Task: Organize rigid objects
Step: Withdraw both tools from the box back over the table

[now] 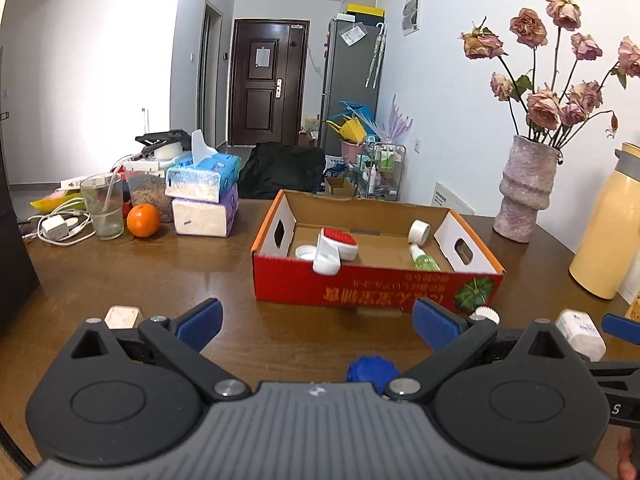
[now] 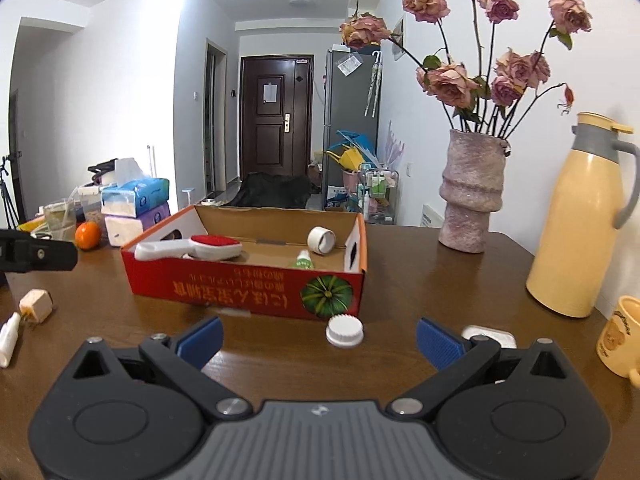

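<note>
Currently | left claw (image 1: 316, 320) spread | right claw (image 2: 318, 340) spread | box (image 2: 248, 292) print unreadable

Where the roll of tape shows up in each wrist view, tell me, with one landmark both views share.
Left wrist view: the roll of tape stands on edge in the far right corner of the red cardboard box, right of picture centre.
Right wrist view: the roll of tape sits in the same far right corner of the box, at picture centre.
Shared landmark: the pink vase of dried roses, to the right of the box.
</note>
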`<action>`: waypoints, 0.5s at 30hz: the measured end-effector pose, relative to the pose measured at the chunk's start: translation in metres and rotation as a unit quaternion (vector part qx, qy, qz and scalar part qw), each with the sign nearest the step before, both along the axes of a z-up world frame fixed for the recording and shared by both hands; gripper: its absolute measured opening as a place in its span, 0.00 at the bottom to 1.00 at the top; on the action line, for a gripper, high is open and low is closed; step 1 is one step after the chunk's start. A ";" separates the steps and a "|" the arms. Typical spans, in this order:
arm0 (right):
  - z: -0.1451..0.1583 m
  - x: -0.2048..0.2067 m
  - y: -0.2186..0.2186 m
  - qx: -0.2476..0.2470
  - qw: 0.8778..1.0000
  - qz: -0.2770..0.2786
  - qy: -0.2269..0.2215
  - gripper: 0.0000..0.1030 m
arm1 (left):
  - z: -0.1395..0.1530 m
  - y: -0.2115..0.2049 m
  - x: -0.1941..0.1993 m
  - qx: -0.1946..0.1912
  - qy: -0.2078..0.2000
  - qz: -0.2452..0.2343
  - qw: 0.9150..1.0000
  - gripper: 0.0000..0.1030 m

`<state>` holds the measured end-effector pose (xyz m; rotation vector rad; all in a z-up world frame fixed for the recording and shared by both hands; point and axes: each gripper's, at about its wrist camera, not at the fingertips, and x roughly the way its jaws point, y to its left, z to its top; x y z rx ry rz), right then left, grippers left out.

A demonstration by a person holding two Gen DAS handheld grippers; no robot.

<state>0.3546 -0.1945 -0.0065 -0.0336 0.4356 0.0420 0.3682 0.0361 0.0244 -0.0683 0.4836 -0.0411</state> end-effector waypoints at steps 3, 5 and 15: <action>-0.001 -0.014 -0.002 0.001 1.000 -0.005 -0.003 1.00 | -0.008 0.001 -0.011 -0.004 0.005 -0.003 1.000 1.00; -0.002 -0.022 -0.002 -0.005 1.000 -0.007 -0.006 1.00 | -0.013 0.001 -0.017 -0.007 0.010 -0.002 1.000 1.00; -0.012 -0.052 0.000 -0.018 1.000 -0.006 -0.006 1.00 | -0.028 0.012 -0.042 -0.017 0.017 0.009 1.000 1.00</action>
